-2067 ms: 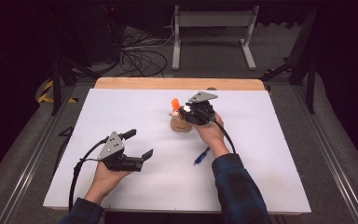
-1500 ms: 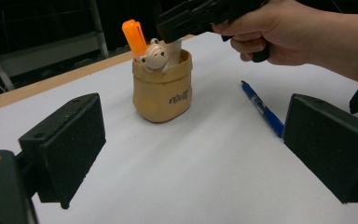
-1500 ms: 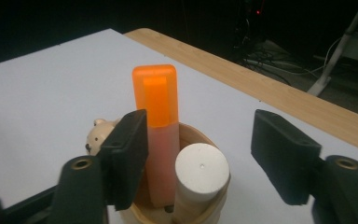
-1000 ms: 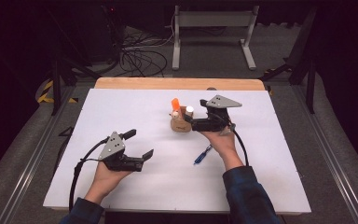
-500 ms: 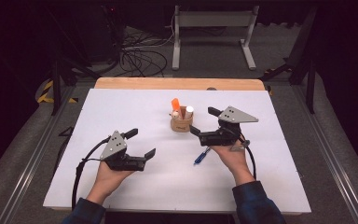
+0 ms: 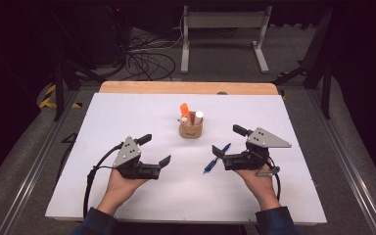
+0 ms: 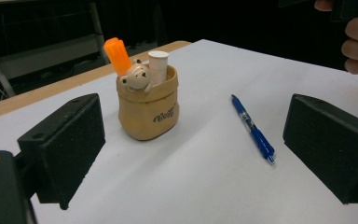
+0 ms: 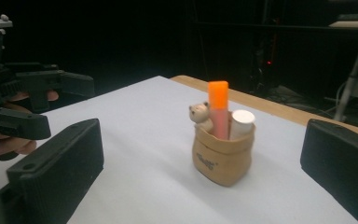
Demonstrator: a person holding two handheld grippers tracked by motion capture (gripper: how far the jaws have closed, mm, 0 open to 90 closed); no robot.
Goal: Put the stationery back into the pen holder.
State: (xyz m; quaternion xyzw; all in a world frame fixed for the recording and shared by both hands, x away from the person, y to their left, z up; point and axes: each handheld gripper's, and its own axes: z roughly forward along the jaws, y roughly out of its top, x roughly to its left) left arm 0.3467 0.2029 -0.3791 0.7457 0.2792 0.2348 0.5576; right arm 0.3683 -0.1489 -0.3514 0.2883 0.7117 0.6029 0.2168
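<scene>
Tan pen holder [image 7: 148, 108]: a short dark cursive word on its front, too small to read.

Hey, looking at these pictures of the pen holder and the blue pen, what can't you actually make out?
- Lower parts of the orange marker and white stick: hidden inside the pen holder, all views.
- Writing on the pen holder: too small and blurred, both gripper views.
- Blue pen: near end lies close by the right gripper in the high view; contact unclear.
</scene>
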